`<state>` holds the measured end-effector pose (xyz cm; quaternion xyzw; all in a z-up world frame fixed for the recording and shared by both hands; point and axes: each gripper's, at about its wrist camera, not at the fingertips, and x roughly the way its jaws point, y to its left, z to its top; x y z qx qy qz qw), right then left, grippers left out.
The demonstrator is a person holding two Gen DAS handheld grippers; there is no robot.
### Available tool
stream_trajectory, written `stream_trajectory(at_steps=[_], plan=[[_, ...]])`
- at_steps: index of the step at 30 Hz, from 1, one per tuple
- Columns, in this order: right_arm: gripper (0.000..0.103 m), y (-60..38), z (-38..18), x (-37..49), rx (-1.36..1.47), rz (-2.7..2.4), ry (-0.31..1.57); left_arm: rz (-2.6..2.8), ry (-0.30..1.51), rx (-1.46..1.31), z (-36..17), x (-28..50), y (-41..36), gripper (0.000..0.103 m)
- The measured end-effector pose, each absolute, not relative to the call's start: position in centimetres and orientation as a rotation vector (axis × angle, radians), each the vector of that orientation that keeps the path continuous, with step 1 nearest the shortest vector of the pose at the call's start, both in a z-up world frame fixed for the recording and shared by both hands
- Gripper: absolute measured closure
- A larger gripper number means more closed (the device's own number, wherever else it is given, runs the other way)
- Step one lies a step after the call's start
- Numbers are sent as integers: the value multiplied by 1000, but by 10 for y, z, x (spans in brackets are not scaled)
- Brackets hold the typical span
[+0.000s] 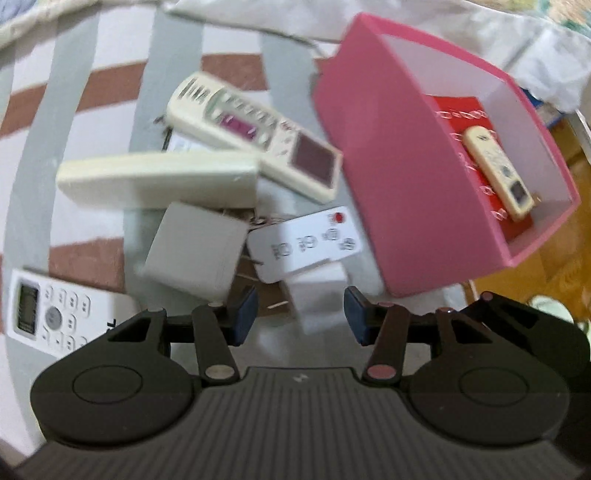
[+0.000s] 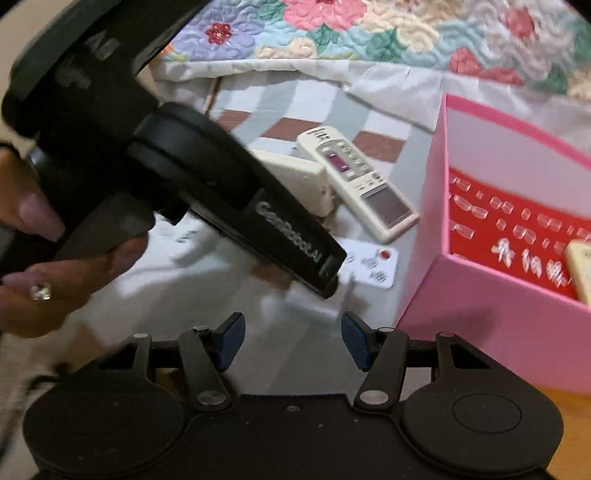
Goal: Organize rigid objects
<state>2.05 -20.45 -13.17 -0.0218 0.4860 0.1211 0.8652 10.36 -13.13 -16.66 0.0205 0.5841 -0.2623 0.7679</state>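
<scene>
A pile of remotes and small white boxes lies on a striped cloth. In the left wrist view, a cream remote with a purple panel [image 1: 255, 136] lies over a plain cream remote [image 1: 159, 179]. A flat white card remote with a red button [image 1: 304, 242] and a white box [image 1: 195, 251] lie nearer. My left gripper [image 1: 300, 317] is open, just above a small white block [image 1: 317, 295]. A pink box [image 1: 406, 177] at right holds a small cream remote [image 1: 498, 171]. My right gripper [image 2: 293, 341] is open and empty, behind the left gripper's body [image 2: 236, 206].
A white remote with a display [image 1: 51, 310] lies at the left near the cloth's edge. A floral quilt [image 2: 369, 29] lies at the back. The pink box [image 2: 498, 295] has a red lining. A wooden floor [image 1: 535, 266] shows at right.
</scene>
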Motion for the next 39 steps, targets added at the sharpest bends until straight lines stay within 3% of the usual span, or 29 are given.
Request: stream_trajectory(at_steps=[4,6,9,18,27,33,39], plan=[[40,-200,-150,24,-89,170,993,-568,1269,-73,-178,112,-119,55],[43,-201,-159,25,-48,188,990,-581,1279,-136,-182,114,-116,61],[55,-203,-158,22,-16,199,952,-594,1285,-198,-186,111,-113,65],[56,-213,-129,18,11,248,950,-603,1220,-96,-148,81,-116,69],[56,-227,-62,-18,-127,213,770,-660,1078,-149,-75,49,-112,69],[56,-256,-32,-21,-170,152,689,-716,1002,-125,-34,46,-141,69],[56,-300,-34,-4,-94,105,701,-738,998,-83,-28,58,-192,69]])
